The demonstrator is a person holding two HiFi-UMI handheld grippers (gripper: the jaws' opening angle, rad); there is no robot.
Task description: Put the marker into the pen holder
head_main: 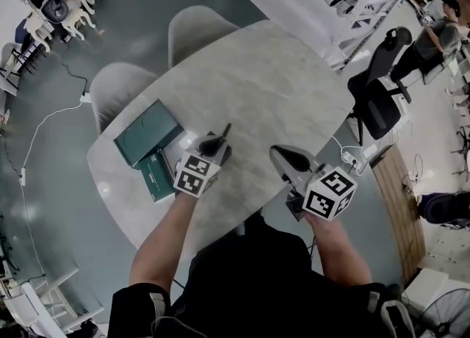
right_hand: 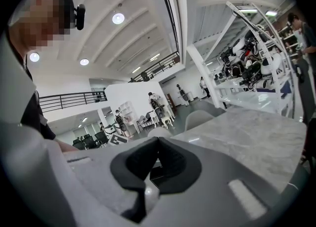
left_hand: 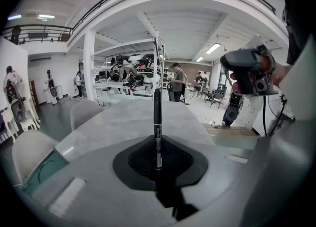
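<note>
Open marble table (head_main: 279, 87) stretches ahead of the left claw (head_main: 215, 143) and the right claw (head_main: 291, 159), with a free gap between them. Green boxes (head_main: 147, 132) block the table's left edge, just beside the left claw. Two chairs (head_main: 194, 28) stand against the far left rim.

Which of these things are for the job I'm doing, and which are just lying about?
For the job:
marker, clamped in the left gripper. No pen holder shows.

Lying about:
green boxes on the table; two chairs; right gripper, shut and empty.
</note>
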